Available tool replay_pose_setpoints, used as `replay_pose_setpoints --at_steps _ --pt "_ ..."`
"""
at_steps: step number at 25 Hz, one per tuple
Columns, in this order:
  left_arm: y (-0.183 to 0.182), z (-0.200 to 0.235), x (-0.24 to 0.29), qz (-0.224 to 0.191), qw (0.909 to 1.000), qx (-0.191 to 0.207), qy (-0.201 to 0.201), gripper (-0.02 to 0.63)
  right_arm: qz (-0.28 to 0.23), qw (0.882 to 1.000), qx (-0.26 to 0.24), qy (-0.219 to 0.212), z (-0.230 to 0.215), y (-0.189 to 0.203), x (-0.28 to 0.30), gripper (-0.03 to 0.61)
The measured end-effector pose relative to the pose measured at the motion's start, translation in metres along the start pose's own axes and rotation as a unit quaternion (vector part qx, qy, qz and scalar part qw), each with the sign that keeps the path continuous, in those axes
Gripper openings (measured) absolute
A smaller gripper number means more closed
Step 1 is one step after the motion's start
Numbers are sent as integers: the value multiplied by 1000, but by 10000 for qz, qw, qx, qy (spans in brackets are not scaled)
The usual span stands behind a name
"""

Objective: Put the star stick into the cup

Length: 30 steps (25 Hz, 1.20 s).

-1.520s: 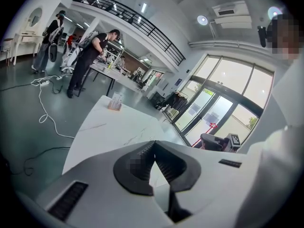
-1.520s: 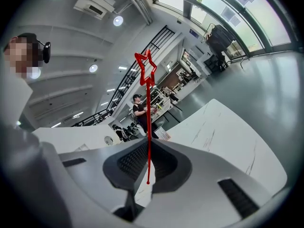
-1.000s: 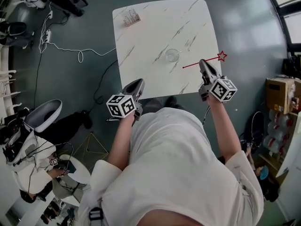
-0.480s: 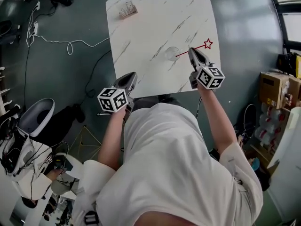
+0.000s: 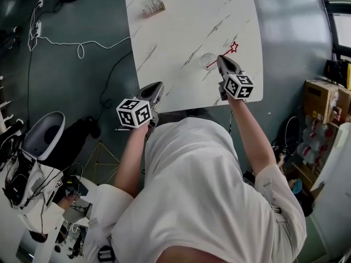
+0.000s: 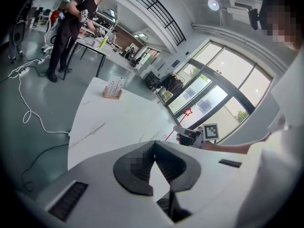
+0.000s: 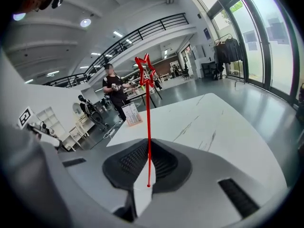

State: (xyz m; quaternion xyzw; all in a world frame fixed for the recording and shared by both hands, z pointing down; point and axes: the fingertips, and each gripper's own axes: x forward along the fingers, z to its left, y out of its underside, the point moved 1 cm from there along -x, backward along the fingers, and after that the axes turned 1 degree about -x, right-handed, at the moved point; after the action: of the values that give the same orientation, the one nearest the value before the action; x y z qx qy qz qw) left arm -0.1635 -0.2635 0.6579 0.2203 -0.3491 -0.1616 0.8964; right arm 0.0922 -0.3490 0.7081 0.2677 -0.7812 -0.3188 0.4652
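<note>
Wht marble tbl [image 5: 181, 15], clear cup [image 5: 208, 61], sm. rack [image 5: 153, 6] far corner

Head view looks steeply down; both gripper views (low, close) share the table [image 5: 181, 21].

Our left claw [image 5: 156, 87] hangs near our body, elbow bent, jaws pressed together; our right arm reaches forward, its claw [image 5: 220, 59] clamped on the star stick [image 5: 228, 50]
</note>
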Motion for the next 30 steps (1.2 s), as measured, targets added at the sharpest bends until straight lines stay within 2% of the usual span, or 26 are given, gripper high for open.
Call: replay_pose_setpoints --at_steps 9,12,23,30 --pt "-3 10 12 184 9997 71 176 14 412 9991 -52 105 0 21 9 35" --pt "-4 8 15 174 9995 60 252 14 466 9987 -101 152 1 20 4 84" --pt "0 -8 24 160 9986 169 477 14 220 9990 -222 320 0 -6 -36 89" --pt "1 -23 26 148 9981 404 445 14 50 9992 -366 171 5 -20 -55 66"
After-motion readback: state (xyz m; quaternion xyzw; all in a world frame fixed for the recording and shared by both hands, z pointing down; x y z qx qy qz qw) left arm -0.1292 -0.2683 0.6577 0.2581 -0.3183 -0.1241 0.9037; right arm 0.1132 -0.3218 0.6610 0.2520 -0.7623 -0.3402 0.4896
